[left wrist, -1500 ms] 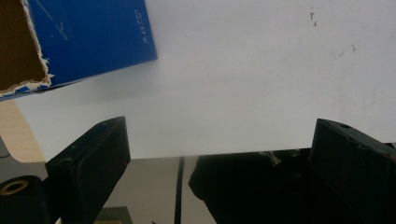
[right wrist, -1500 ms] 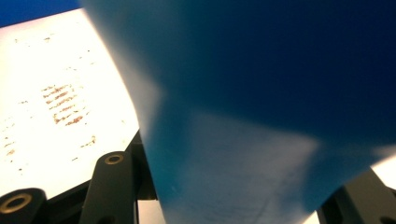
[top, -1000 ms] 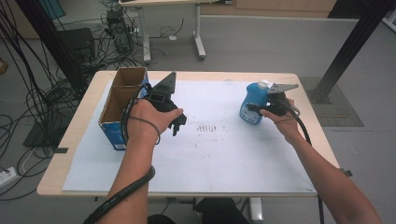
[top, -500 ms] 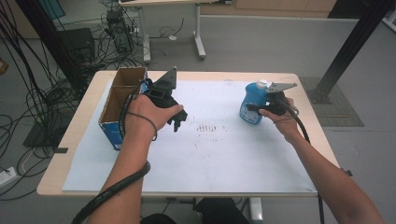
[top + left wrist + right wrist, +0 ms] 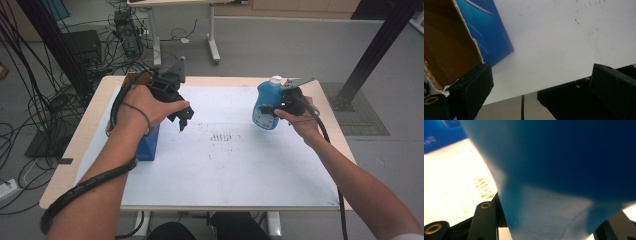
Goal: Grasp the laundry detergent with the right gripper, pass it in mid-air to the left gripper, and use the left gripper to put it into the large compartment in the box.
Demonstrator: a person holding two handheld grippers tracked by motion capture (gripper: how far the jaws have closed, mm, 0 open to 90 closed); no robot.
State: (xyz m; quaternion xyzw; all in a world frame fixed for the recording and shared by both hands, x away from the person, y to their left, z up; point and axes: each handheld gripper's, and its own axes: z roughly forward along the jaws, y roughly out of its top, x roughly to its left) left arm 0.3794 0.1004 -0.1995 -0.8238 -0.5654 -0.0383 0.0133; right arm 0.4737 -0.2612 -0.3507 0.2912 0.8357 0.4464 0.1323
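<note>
Two tongs raised over a white-topped table, one gripping a blue bottle.

A grey floor with tangled cables surrounds the table (image 5: 95, 130). At left of the frame, the open blue box (image 5: 148, 142) is mostly hidden under the forearm. Right of centre, the right tongs (image 5: 272, 107) clamp the blue bottle (image 5: 267, 102), now higher than a second ago. The left tongs (image 5: 182, 117), also risen, stand open and empty; the bottle is blurred in the right gripper view.

Left hand-held gripper (image 5: 181, 119) agape, right (image 5: 267, 107) clamped.
</note>
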